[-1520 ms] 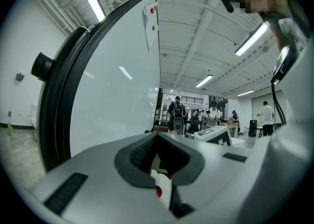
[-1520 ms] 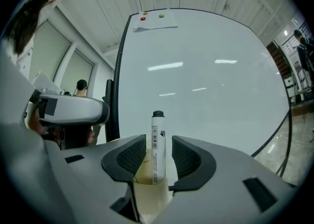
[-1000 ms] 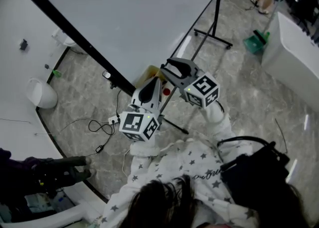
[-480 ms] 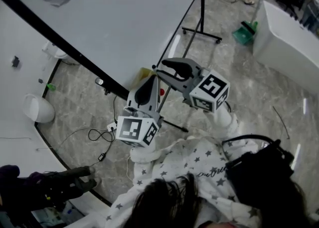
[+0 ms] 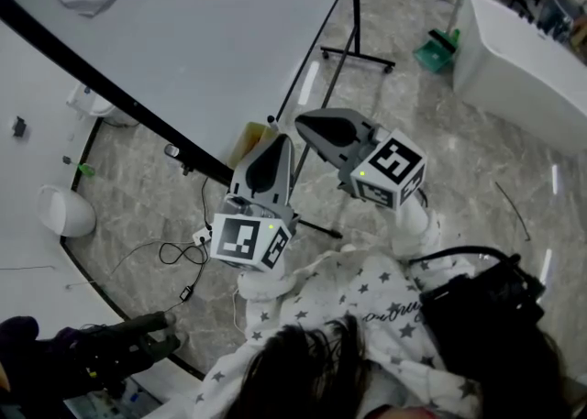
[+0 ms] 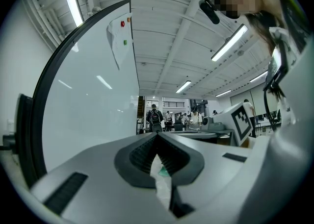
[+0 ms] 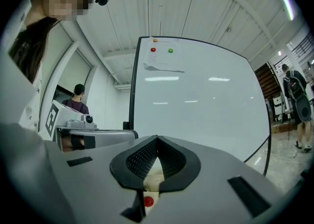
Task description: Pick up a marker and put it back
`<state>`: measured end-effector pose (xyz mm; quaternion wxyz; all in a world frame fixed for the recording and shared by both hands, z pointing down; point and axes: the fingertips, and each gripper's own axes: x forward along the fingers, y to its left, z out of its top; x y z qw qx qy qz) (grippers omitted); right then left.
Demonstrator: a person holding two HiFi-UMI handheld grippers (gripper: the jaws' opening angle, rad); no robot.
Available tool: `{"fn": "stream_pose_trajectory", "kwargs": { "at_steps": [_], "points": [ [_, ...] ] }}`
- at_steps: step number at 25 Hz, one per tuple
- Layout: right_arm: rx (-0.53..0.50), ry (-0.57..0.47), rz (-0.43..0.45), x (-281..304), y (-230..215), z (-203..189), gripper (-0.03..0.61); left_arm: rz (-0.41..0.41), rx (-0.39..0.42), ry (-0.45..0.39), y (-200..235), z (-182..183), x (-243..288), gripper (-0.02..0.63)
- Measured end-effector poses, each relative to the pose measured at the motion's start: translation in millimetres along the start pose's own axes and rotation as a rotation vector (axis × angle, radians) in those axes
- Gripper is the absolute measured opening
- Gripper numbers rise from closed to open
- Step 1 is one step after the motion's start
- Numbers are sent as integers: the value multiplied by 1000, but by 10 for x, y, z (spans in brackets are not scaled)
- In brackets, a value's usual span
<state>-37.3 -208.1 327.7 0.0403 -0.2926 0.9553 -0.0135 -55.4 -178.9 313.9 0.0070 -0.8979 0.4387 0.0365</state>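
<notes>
Both the left gripper [image 5: 282, 139] and the right gripper [image 5: 302, 121] hang beside the whiteboard [image 5: 211, 32], each with its 2 jaws pressed together on nothing. Only the right gripper view shows what looks like a red marker end [image 7: 147, 201], low behind its jaws. The head view shows just a yellowish box [image 5: 246, 140] there.

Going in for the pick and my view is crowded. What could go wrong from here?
1. The right gripper is shut on nothing. Unless it opens first, it would likely just push whatever it reaches for.
2. It and the left gripper, also shut and empty, crowd over the yellowish box by the whiteboard. This partly hides the box in the head view, and the two could knock each other or the board.
</notes>
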Motion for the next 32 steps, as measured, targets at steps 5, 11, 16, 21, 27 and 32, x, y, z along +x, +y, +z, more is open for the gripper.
{"fn": "stream_pose_trajectory", "kwargs": {
  "at_steps": [5,11,16,21,27,32],
  "points": [
    [6,-8,1,-7,6,-1,8,5,-9,24,21,-67,-34,2],
    [5,1,-2,2,32,-46,8,10,-15,35,18,-99,-92,2],
    [23,-11,17,23,59,-27,8,-8,-12,42,4,-117,-103,2],
    [52,-29,36,22,86,2,8,-31,-15,58,-25,-157,-102,2],
    [51,-31,30,23,78,9,8,-71,-9,77,-49,-236,-80,2],
    [47,-32,23,37,61,-11,8,-74,-18,73,-26,-222,-76,2]
  ]
}}
